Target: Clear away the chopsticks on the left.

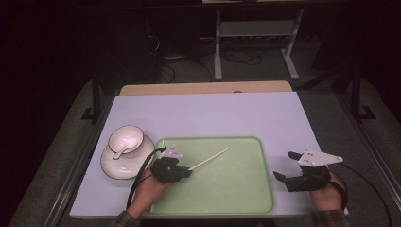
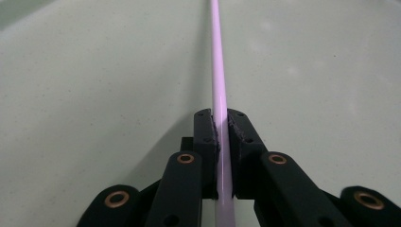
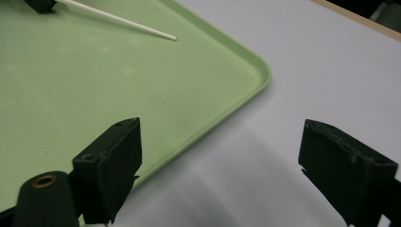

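Left claw (image 2: 221, 142) clenched on white stick (image 1: 208, 161) over green tray (image 1: 246, 198); right claw (image 3: 222, 170) wide apart, gripping nothing.

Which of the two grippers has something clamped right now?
The left gripper, over the green tray: its jaws are shut on the white chopstick. The right gripper stands open beside the tray, holding nothing.

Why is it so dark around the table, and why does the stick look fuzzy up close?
In the high view, light falls on the table while the room behind stays nearly black. In the left gripper view, the stick sits so close that it blurs and looks pinkish, with a soft shadow to its left on the tray. In the right gripper view, the right gripper casts faint shadows on the table.
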Action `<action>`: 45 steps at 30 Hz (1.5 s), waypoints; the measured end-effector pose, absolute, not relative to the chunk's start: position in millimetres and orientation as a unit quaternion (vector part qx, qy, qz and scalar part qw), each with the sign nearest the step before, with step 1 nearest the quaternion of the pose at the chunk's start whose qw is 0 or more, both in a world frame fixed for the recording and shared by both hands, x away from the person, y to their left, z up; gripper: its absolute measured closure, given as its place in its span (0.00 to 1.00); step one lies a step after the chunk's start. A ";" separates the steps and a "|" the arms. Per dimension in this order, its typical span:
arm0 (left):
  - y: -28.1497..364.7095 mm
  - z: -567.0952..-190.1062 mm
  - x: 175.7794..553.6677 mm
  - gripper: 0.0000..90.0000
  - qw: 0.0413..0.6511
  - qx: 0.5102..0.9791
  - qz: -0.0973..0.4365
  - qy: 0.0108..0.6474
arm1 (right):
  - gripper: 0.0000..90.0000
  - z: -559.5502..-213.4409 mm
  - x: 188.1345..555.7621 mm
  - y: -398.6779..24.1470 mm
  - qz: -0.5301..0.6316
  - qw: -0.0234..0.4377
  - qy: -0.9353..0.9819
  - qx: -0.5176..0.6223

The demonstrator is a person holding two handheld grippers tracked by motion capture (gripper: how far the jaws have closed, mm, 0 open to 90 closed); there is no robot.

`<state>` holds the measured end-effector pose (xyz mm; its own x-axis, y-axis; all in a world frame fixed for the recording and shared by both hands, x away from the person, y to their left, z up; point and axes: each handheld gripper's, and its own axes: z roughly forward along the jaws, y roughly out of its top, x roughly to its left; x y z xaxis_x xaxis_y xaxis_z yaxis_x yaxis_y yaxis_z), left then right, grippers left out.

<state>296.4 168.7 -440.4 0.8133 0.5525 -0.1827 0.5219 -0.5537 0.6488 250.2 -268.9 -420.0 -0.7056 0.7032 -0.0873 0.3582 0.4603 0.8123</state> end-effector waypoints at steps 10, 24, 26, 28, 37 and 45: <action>167.8 -440.7 290.7 0.88 0.360 0.881 0.032 0.304 | 0.15 -417.5 246.9 -266.1 0.410 0.217 0.828 0.316; 167.6 -420.8 297.6 0.88 0.382 0.881 0.022 0.279 | 0.15 -419.0 246.9 -261.7 0.406 0.214 0.833 0.309; 165.8 -418.2 300.7 0.94 0.388 0.880 0.021 0.274 | 0.15 -419.9 247.2 -261.8 0.403 0.213 0.835 0.308; 161.6 -417.0 305.4 0.99 0.388 0.882 0.019 0.265 | 0.15 -420.1 247.1 -262.1 0.403 0.212 0.835 0.308; 137.8 -413.6 324.9 1.00 0.388 0.888 0.011 0.247 | 0.15 -420.7 247.8 -262.2 0.405 0.209 0.835 0.309; 107.1 -411.9 343.7 1.00 0.392 0.892 -0.002 0.226 | 0.15 -420.5 248.2 -263.5 0.407 0.210 0.833 0.309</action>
<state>343.7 107.1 -411.9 0.8975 0.4024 -0.1807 0.4051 -0.5900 0.6984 248.2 -263.5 -420.5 -0.7206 0.6863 -0.0985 0.3441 0.4773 0.8086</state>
